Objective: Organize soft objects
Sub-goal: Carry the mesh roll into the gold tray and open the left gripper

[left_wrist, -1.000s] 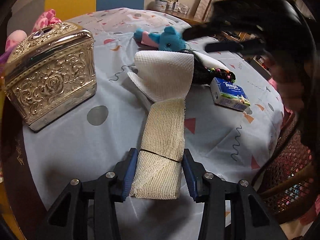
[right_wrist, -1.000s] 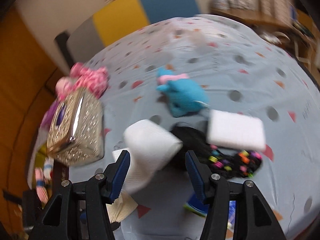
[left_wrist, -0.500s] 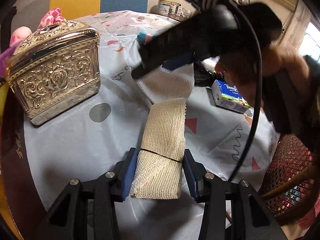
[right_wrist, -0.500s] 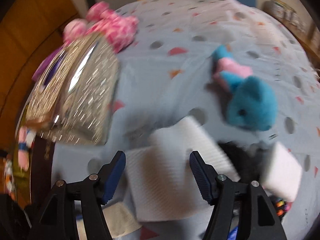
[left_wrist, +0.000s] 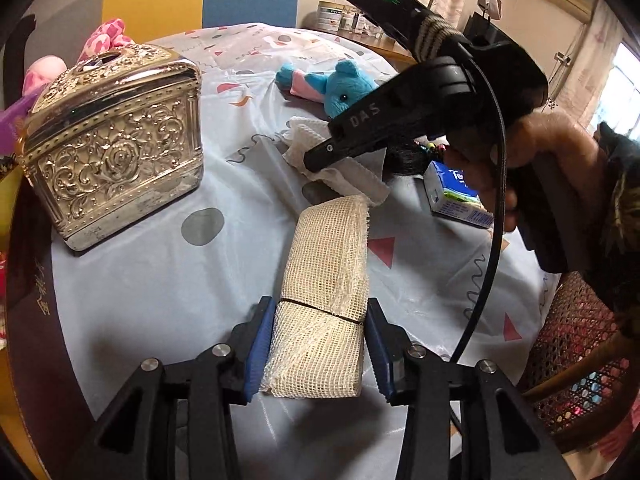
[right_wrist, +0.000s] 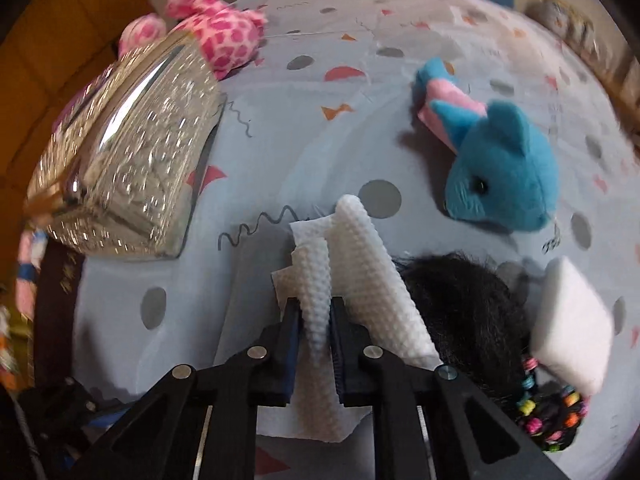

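Left wrist view: the left gripper (left_wrist: pixel 319 354) is clamped on the near end of a cream mesh cloth roll (left_wrist: pixel 326 280), its blue pads (left_wrist: pixel 259 350) pressing on both sides. The roll lies on the counter (left_wrist: pixel 160 280), which wears a pale cloth printed with dots and triangles, and stretches away from the gripper. At its far end lies a crumpled white paper towel (left_wrist: pixel 344 178), and the right gripper (left_wrist: pixel 316 160) comes down onto that towel from the right, held by a hand (left_wrist: pixel 520 160). To the left stands an ornate golden tissue box (left_wrist: pixel 114 136), with a pink spotted plush (left_wrist: pixel 106 38) behind it. Farther off lies a blue plush toy (left_wrist: pixel 340 90) with a pink patch. A small blue tissue pack (left_wrist: pixel 454 196) sits right of the towel, partly behind the hand. A woven chair (left_wrist: pixel 580 360) shows at the right edge.

Right wrist view: the right gripper (right_wrist: pixel 315 336) has just been closing and now pinches a raised fold of the white paper towel (right_wrist: pixel 360 264) between its pads, the jaws nearly together. The rest of the towel spreads on the counter (right_wrist: pixel 360 80) below and beside the fingers. Just right of it lies a black hairy item (right_wrist: pixel 460 308) with coloured beads (right_wrist: pixel 552 420), and a white sponge block (right_wrist: pixel 572 320) rests against it. The blue plush toy (right_wrist: pixel 500 172) lies beyond, on the far right. The golden tissue box (right_wrist: pixel 128 160) is blurred on the left, with the pink spotted plush (right_wrist: pixel 216 36) behind it.
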`<state>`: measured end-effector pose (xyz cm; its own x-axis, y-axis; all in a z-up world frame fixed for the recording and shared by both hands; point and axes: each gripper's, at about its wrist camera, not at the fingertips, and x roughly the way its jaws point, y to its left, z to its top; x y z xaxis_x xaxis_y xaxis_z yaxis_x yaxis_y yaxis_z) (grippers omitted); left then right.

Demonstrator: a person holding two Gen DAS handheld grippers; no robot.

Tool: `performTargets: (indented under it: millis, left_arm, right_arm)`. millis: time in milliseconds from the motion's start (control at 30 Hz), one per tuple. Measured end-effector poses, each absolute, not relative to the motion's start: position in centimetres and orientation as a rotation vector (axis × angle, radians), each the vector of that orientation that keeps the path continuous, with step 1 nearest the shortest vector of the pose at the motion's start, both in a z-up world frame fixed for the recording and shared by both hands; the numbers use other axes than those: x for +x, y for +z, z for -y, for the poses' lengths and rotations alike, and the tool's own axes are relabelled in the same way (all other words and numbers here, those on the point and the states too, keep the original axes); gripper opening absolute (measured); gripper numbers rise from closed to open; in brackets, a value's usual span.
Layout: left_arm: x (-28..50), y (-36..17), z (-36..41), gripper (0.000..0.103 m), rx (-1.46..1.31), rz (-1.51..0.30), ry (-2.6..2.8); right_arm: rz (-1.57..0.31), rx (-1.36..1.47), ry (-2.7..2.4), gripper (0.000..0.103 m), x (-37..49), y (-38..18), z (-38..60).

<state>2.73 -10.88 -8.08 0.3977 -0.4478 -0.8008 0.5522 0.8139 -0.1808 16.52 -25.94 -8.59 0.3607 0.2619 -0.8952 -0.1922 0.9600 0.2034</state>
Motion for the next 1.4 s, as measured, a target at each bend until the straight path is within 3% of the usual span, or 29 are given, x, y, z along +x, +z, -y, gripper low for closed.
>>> performTargets:
  millis: [367,833,1133,1400]
  left_arm:
    - [3.9,-2.4,10.0,0.043,0.093,-0.907,-0.662]
    - [16.4,5.5,12.6,0.043,-0.033,-0.849,-0.589]
    - [23.5,8.7,3.1,0.043,-0.083,-0.767,-0.278]
    - [21.9,7.7,-7.6,0.043,-0.079,-0.765,-0.079]
  right_arm:
    - [-1.169,0.121,0.299,0.011,17.2,-8.9,27.0]
    - [-1.169,0.083,0.282,0.011,17.6,-8.9,26.3]
    - [-1.16,0.033,0.277,0.011,17.1,-8.8,24.9]
    - [-1.154,0.015,0.278,0.011,17.2,-9.1,24.7]
